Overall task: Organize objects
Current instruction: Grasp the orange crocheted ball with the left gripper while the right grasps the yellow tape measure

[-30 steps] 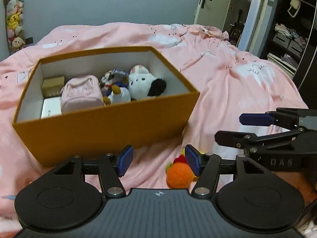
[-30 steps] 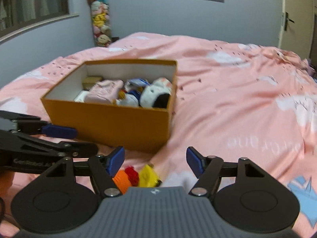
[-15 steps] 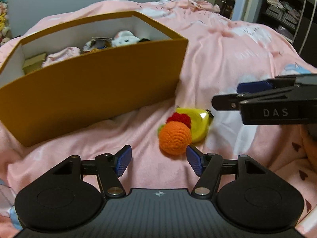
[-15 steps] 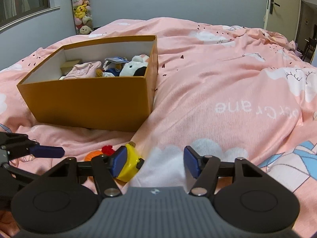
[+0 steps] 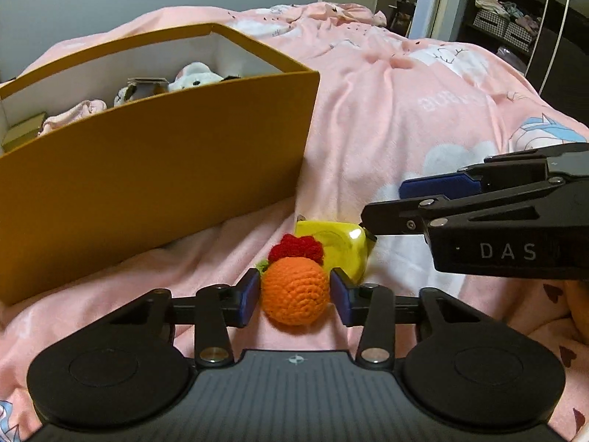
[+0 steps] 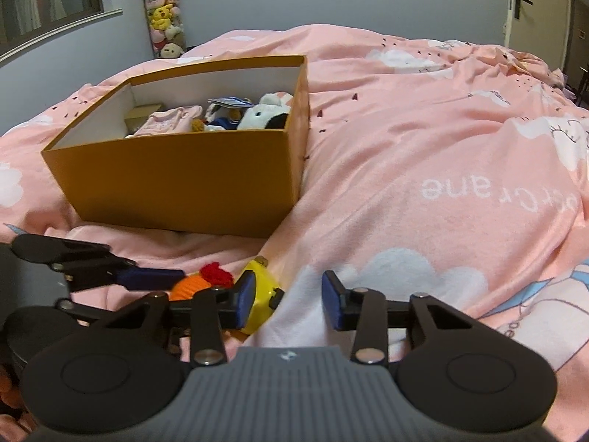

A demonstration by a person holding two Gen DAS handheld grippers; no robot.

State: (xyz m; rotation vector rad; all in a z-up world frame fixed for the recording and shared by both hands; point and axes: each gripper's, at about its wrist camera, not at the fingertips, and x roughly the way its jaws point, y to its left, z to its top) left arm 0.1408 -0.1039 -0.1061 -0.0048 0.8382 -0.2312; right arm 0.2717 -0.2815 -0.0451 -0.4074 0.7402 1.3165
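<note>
A bedroom: a bed under a pink quilt [image 6: 423, 140] printed with white clouds, a grey wall behind, a door at the far right. An open orange box [image 6: 191, 180] sits on the quilt toward the bed's left side, white inside, with soft toys [image 6: 263, 112], a pink pouch [image 6: 167, 119] and a small carton [image 6: 141, 114] in it.

In front of the box's near right corner, on the quilt, lie a crocheted orange ball [image 5: 295, 293] with a red tuft [image 5: 296, 248] on top, and just behind it, touching, a yellow toy [image 5: 340, 245].

The left gripper [image 5: 295, 296] is down at the quilt with the ball between its blue pads [image 5: 249, 296]. Its jaws are closing; both pads sit at the ball's sides, though whether they already press it cannot be told.

The right gripper [image 6: 288, 300] comes in from the right of the yellow toy. Its jaws are closing too. In its own view the left pad [image 6: 246, 300] lies against the yellow toy's right side, the other pad stands over bare white cloud print, and nothing is between them. From the left wrist view its lower finger tip touches the yellow toy's corner.
</note>
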